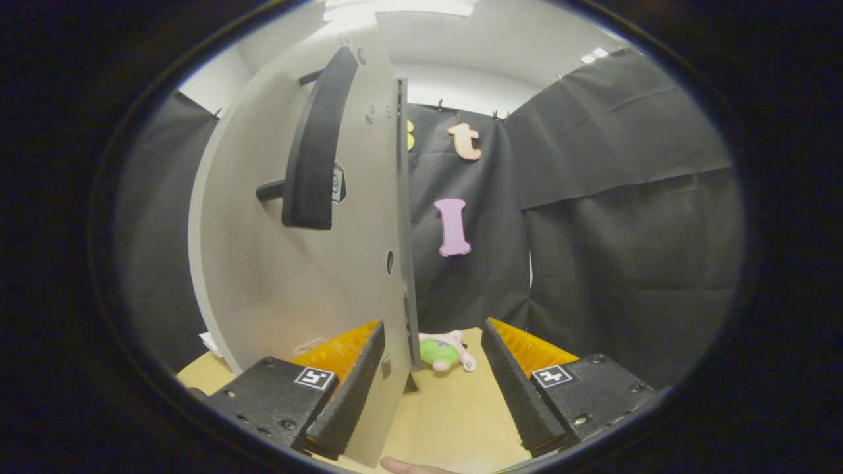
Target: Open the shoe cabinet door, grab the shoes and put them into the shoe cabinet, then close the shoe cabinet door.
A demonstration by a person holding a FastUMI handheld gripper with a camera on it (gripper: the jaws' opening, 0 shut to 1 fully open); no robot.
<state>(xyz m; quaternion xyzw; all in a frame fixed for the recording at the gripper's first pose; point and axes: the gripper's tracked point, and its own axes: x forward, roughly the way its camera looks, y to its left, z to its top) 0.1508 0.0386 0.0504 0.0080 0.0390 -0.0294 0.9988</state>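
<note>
- Claw (431, 388): your fingers stand spread wide, pinching nothing. The free edge of the pale grey flat-panel shoe cabinet door (296, 276) sits in the gap, close against the left finger (349, 388); I cannot tell if they touch. The right finger (514, 388) is well apart from it.
- The door appears swung partly open, edge-on to you. Its long black bar handle (316, 141) stands on the door face, well above the left finger.
- Shoes: a small pink and green soft slipper-like item (444, 352) lies on the light wooden counter (448, 415), beyond the fingers and just past the door edge. I cannot tell whether it is one shoe or a pair.
- Risk 1: pushing with one finger only, the thin edge may slip off, and the door could swing back.
- Risk 2: a hard sideways shove could drive the door bottom across the counter toward the shoes.
- Risk 3: a fingertip (408, 466) shows at the counter's near edge, below the door corner; mind a pinch there.
</note>
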